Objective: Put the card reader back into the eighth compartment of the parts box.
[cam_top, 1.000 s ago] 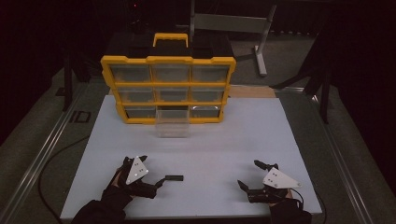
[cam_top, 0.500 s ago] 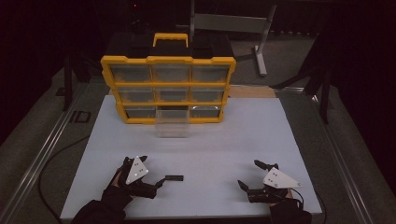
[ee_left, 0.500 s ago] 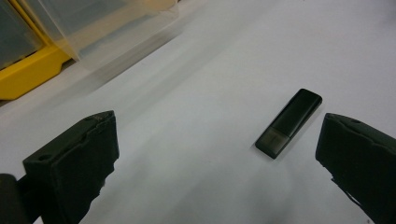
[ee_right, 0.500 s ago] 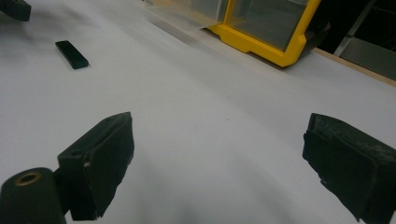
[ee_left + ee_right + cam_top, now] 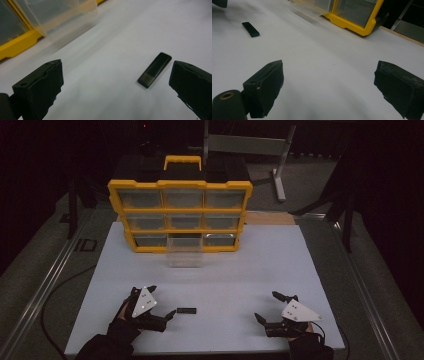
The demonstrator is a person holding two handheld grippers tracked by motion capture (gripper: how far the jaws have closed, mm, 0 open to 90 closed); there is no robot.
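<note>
On the white counter (image 5: 210,285), nothing is picked up yet: the left gripper (image 5: 161,301) and the right gripper (image 5: 276,306) both rest near the front edge, jaws wide apart and empty. The small black stick (image 5: 186,310) lies flat just beside the left gripper's tip. Farther back, a clear drawer (image 5: 184,255) sits pulled out of the yellow organizer (image 5: 180,212), so grasping and stowing probably remain.

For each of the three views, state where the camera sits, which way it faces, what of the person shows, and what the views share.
High view: above the person's side, facing forward and down on the white table; both gloved hands show.
Left gripper view: on the left tool, facing the black stick and pulled-out clear drawer; its two jaws show.
Right gripper view: on the right tool, facing across the table; its jaws show.
Shared: stick, drawer, yellow cabinet.
</note>
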